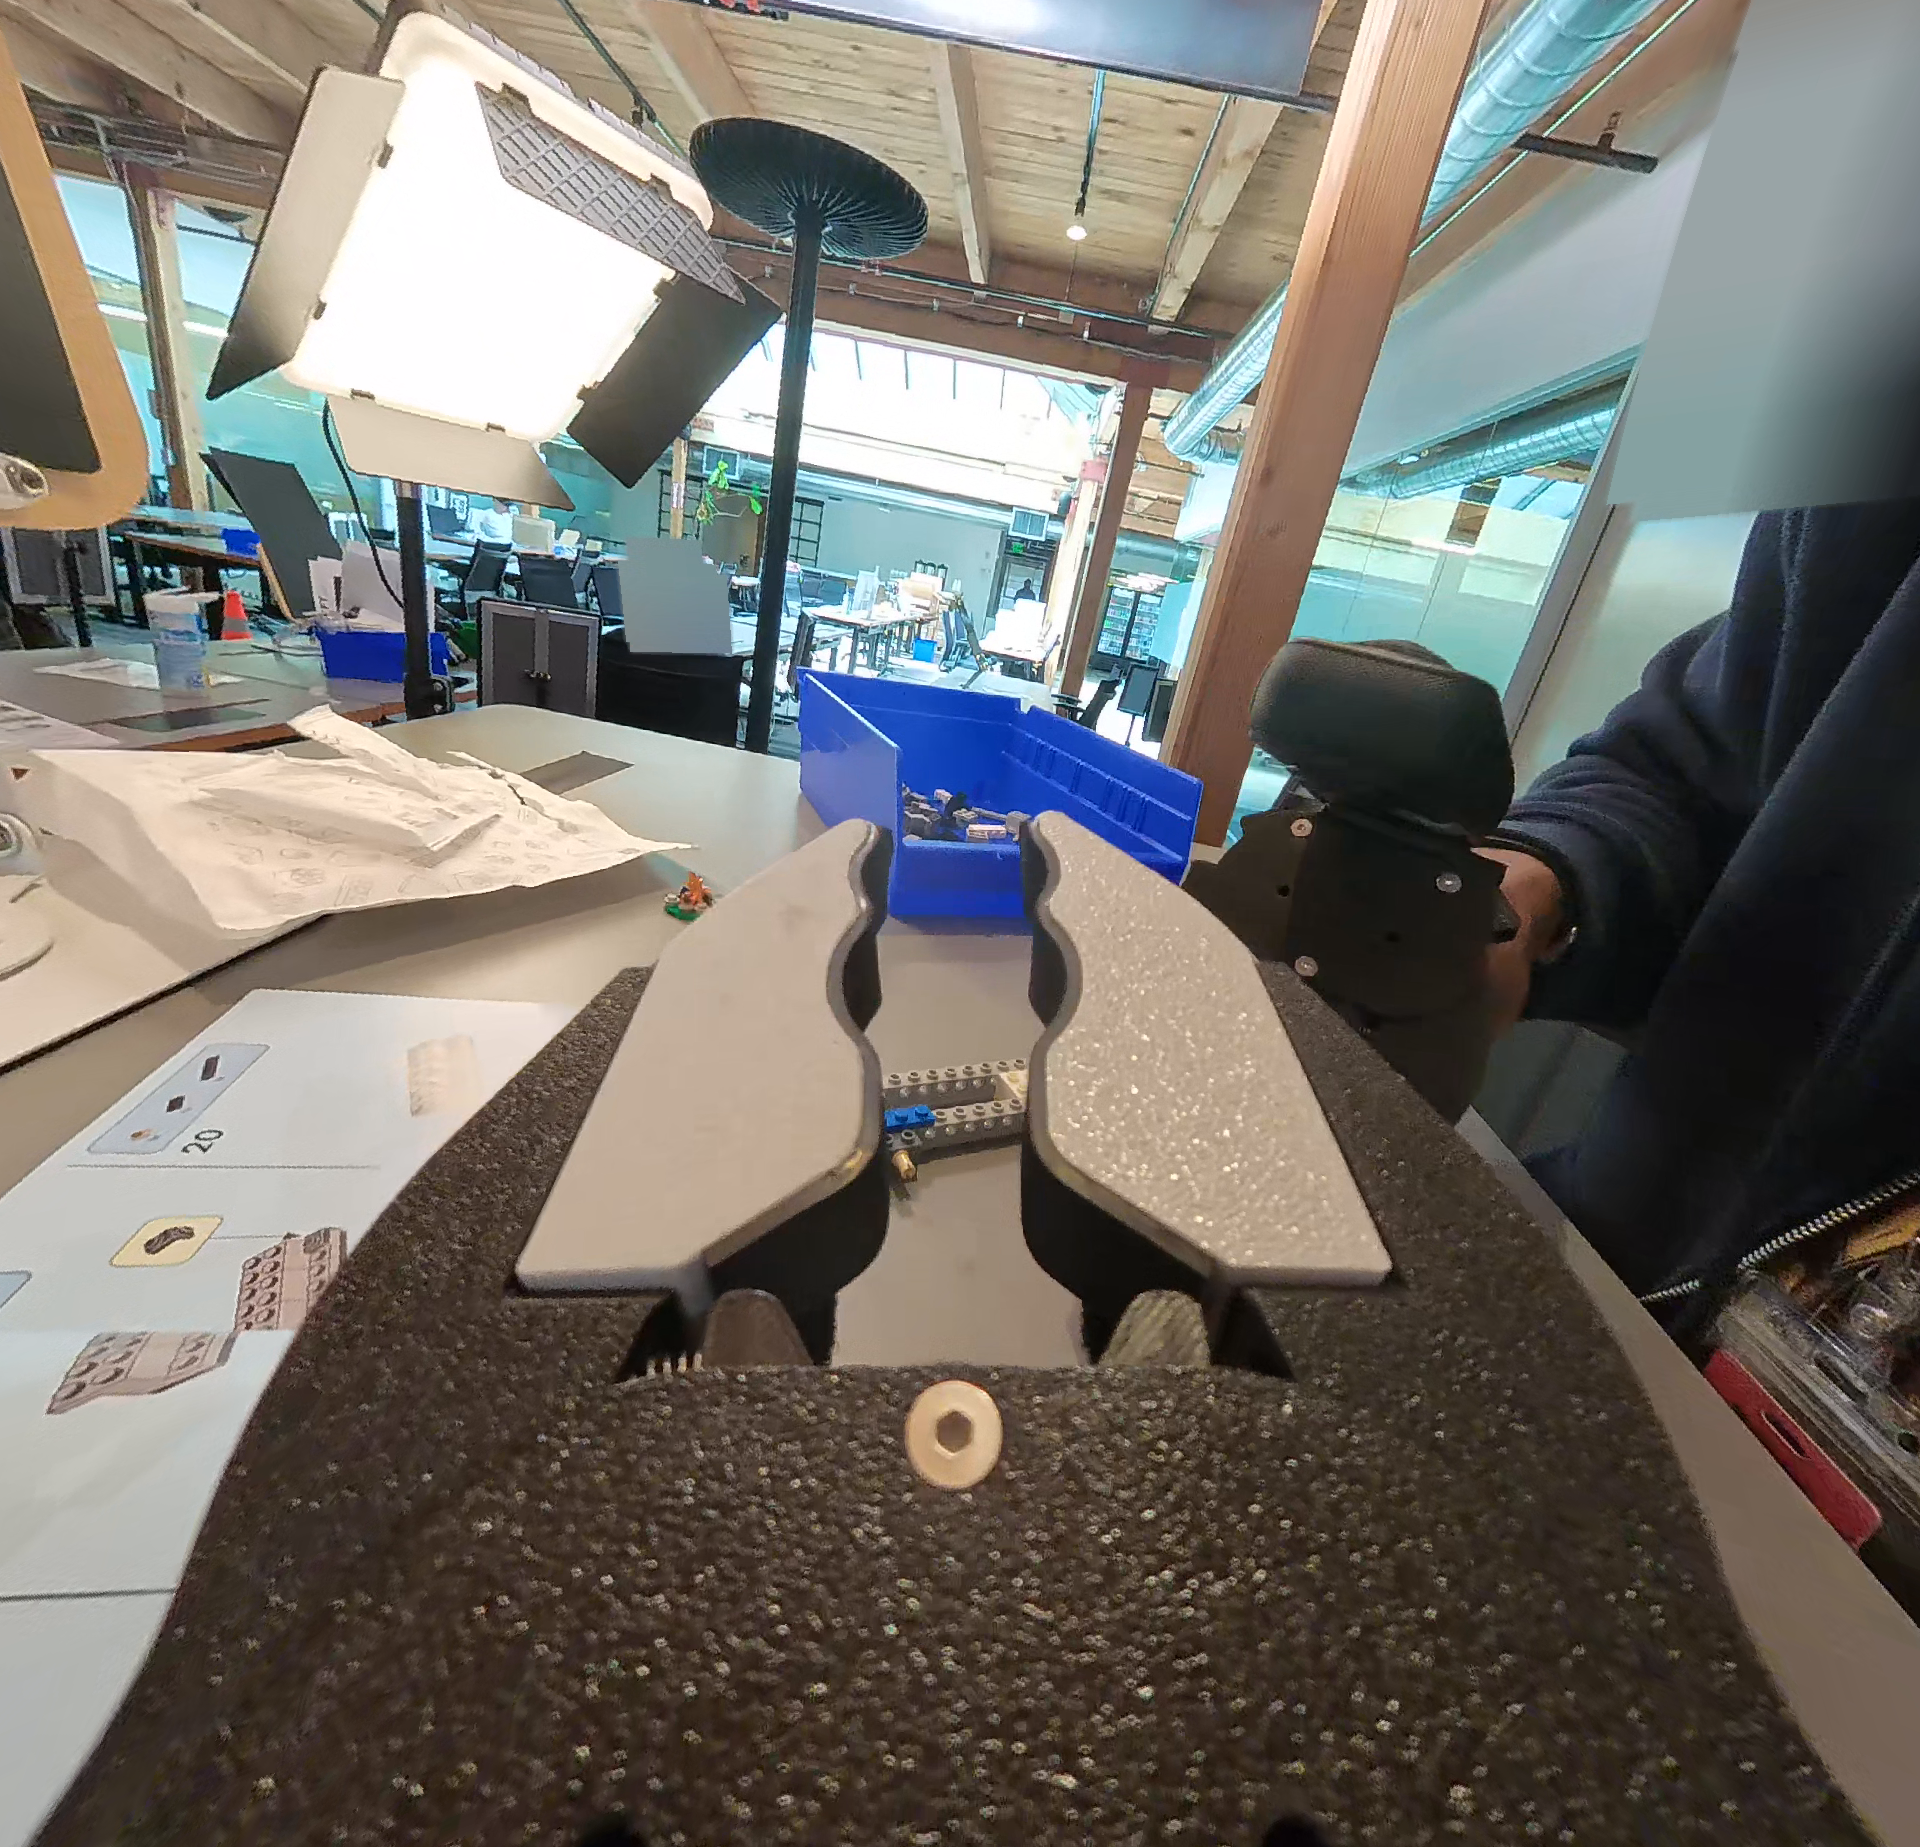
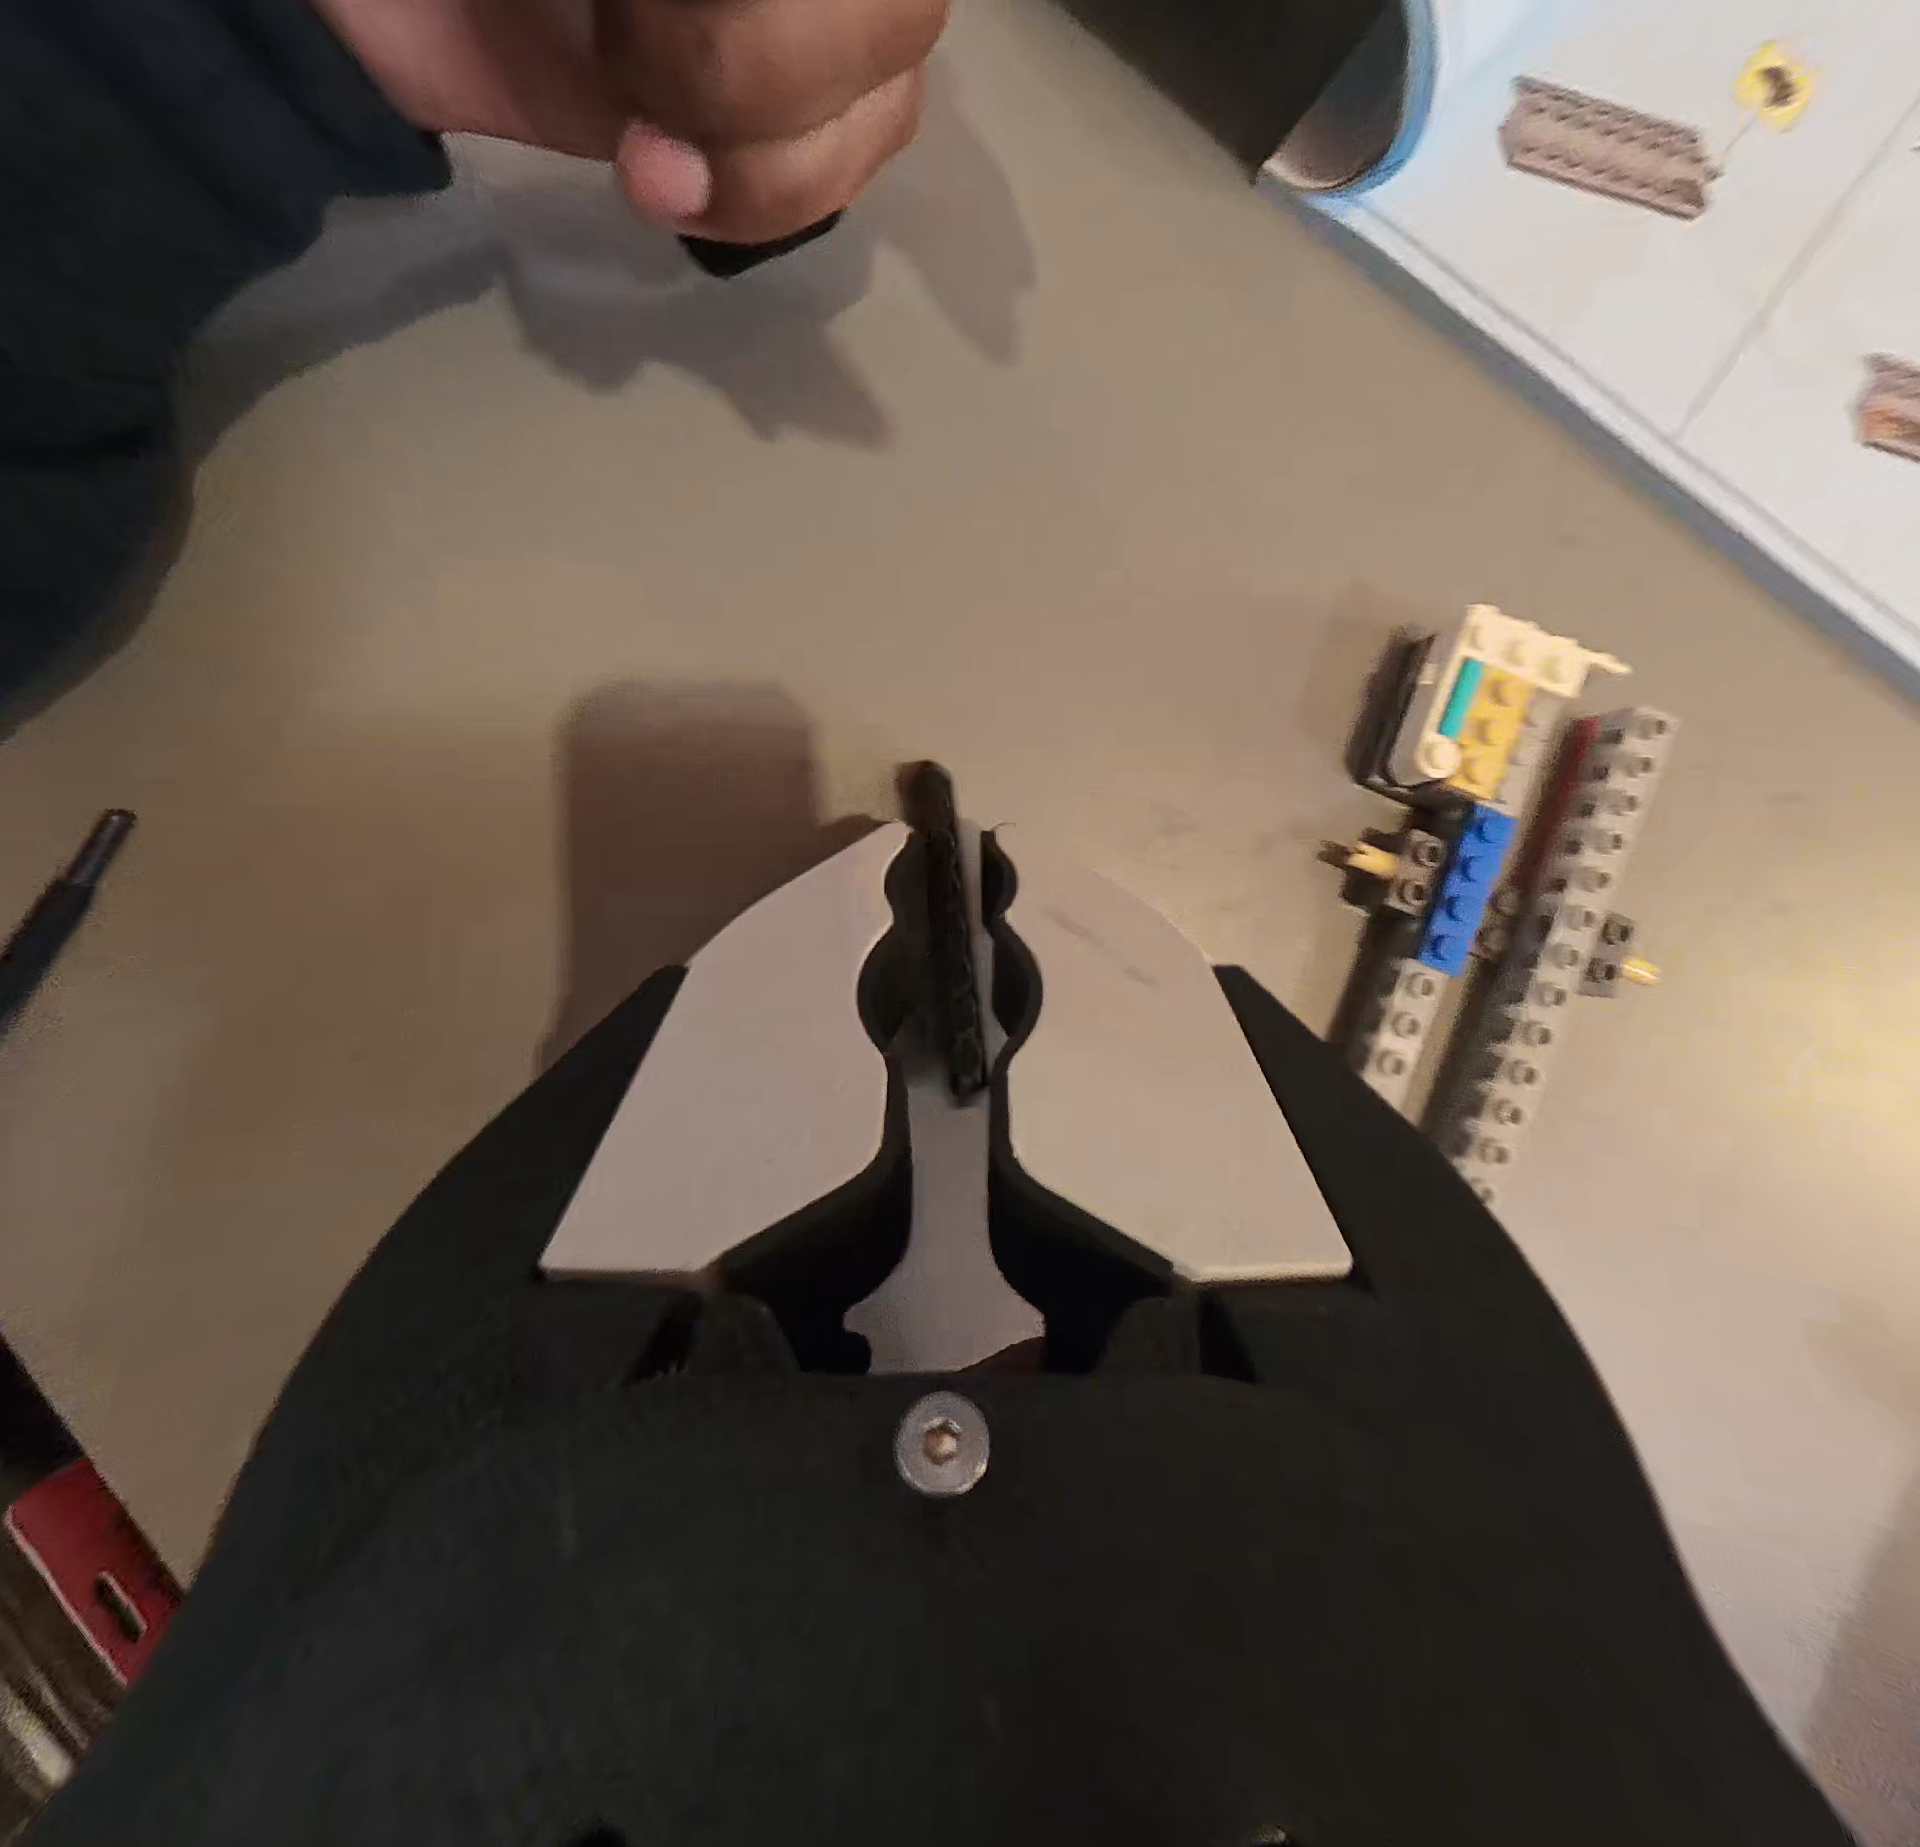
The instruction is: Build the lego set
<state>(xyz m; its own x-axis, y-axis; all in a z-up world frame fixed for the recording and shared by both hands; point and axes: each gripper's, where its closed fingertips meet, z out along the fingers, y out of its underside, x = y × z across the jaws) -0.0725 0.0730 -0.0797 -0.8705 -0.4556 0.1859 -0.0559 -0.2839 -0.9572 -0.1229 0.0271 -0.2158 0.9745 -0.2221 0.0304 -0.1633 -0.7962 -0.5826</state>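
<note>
The right tongs (image 2: 951, 841) gripped a thin black studded strip (image 2: 948, 924) edge-on between their fingers, its far end poking out past the fingertips above the grey worktop (image 2: 1039, 550); whether both pads pressed on it could not be told, as a pale sliver showed along its right side. Just to the right of those tongs, on the worktop, lay a part-built brick model (image 2: 1496, 914): long grey studded beams side by side, a blue plate across them, and a white, yellow and teal block at the far end. An open instruction booklet (image 2: 1683, 270) lay beyond it at the worktop's corner, and a person's hand (image 2: 727, 62) hung over the surface farther off. The left tongs (image 1: 956, 841) stood released, their fingers apart with nothing between them, held above the same grey beams (image 1: 956, 1101), which showed through the gap lower down. Straight ahead of the left tongs sat a blue bin (image 1: 997, 789) holding loose small pieces; crumpled white paper bags (image 1: 312, 831) and a tiny orange-and-green piece (image 1: 688, 898) lay to its left, under a bright studio light panel (image 1: 468, 239).
</note>
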